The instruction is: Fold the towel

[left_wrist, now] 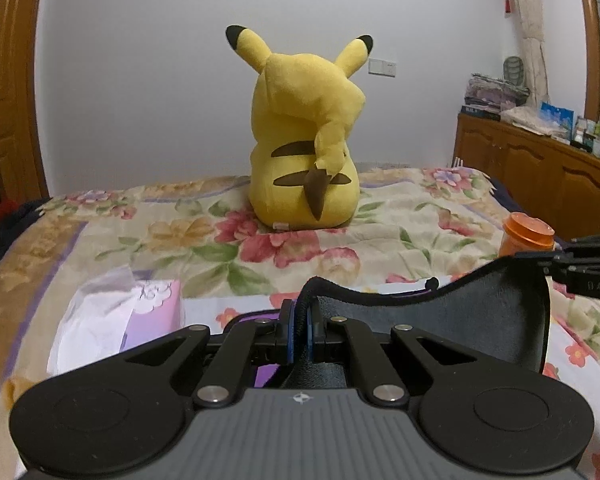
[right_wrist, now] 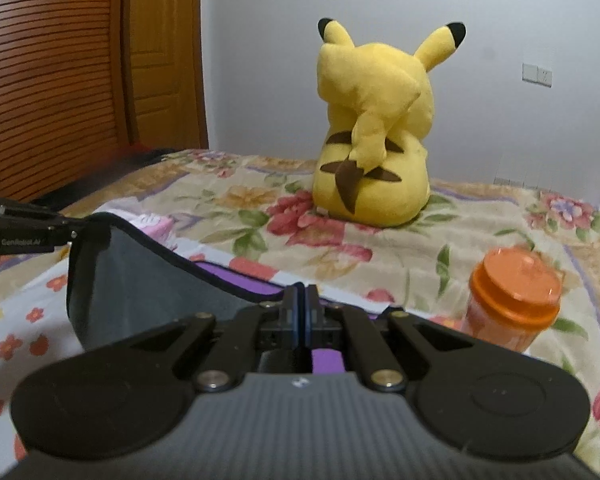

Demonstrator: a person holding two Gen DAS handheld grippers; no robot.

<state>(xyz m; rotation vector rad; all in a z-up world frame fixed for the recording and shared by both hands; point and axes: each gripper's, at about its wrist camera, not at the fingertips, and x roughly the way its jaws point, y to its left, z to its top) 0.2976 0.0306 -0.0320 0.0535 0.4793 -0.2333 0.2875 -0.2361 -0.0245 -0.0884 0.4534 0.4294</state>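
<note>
Bed (left_wrist: 400,236), floral quilt, is filling the lower half of both views and carrying every item listed.

Plush toy (left_wrist: 306,136), yellow, is sitting upright at twelve o'clock of the left wrist view, back turned, well apart from the work.

Towel (left_wrist: 460,320), dark grey with a black bound edge, is hanging lifted above the bed between the two tools, its top edge sagging in a shallow curve. A purple layer is showing beneath it; whether this belongs to the towel cannot be told.

Tissue pack (left_wrist: 140,312), lilac and white, is lying at nine o'clock of the left view.

Cup (right_wrist: 512,304), orange-lidded, is standing at three o'clock of the right view, near the towel's right end.

Left gripper (left_wrist: 300,334) is pinching one upper corner, jaws closed narrow on the bound edge.

Right gripper (right_wrist: 305,316) is showing jaws pressed together at the other end of that edge; the cloth between them is hardly visible there, though the left view shows it pinching the corner at three o'clock.

Pose: both tools are pointing level toward the plush, side by side, at roughly equal height.

Handling note, as judgement: the fold appears early. Keeping both corners level and drawing them apart to tauten the sag, then carrying them forward together, should be giving a square fold; the cup is risking a knock.
</note>
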